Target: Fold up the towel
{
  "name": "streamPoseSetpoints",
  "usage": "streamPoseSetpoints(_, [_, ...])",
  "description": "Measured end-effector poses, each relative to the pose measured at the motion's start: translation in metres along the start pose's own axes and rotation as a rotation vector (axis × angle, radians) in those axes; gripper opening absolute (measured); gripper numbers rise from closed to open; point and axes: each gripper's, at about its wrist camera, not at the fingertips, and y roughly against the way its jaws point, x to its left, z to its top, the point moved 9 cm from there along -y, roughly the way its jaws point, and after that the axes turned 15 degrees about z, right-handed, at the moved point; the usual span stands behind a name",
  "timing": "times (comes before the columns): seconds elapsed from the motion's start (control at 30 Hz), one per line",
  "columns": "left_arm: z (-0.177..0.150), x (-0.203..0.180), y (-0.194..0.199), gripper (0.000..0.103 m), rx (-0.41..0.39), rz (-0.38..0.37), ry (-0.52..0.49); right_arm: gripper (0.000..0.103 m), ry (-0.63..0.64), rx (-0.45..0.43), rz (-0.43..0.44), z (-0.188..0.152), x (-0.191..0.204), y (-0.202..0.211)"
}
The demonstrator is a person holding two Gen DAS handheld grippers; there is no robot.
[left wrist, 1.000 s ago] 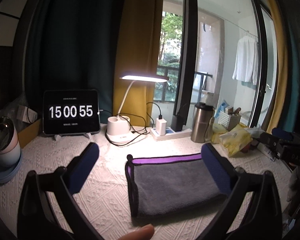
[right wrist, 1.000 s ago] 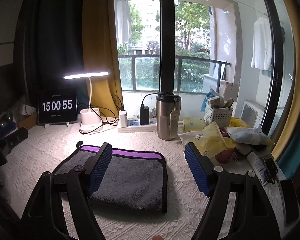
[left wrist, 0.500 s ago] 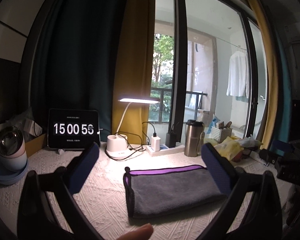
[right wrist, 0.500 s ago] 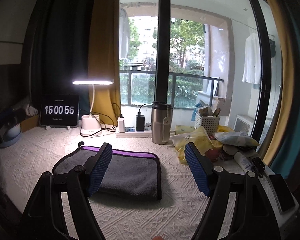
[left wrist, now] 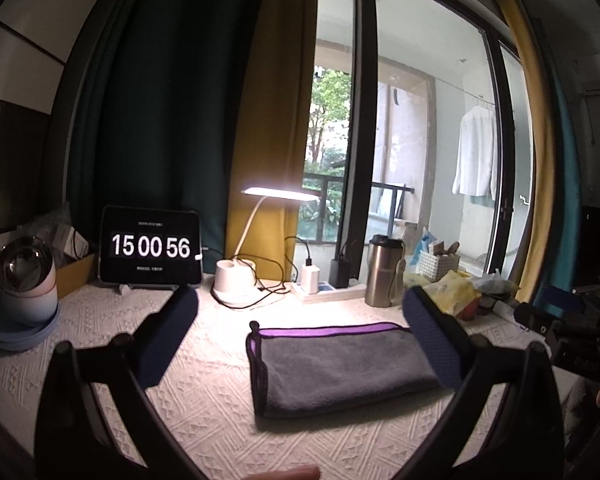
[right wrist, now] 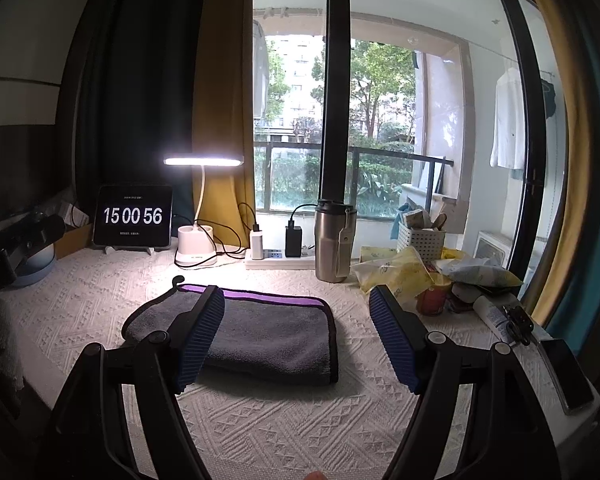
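Both views have tilted up; towel (left wrist: 340, 364) lies crosswise ahead, nearer right gripper (right wrist: 296, 338); left gripper (left wrist: 300, 336) also spread, empty.

Towel (right wrist: 268, 332) left part hidden behind right gripper (right wrist: 298, 336) finger; tablet (left wrist: 151, 245) small text illegible.

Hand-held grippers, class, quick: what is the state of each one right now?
Left hand-held gripper: open, holding nothing, above the folded towel.
Right hand-held gripper: open, holding nothing.
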Motion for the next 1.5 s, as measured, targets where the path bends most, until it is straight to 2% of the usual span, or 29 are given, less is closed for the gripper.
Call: streamPoseSetpoints(1.5, [-0.0008, 0.0032, -0.001, 0.103, 0.011, 0.005, 0.009, 0.078, 0.006, 0.005, -0.009, -0.0004, 0.0, 0.0002])
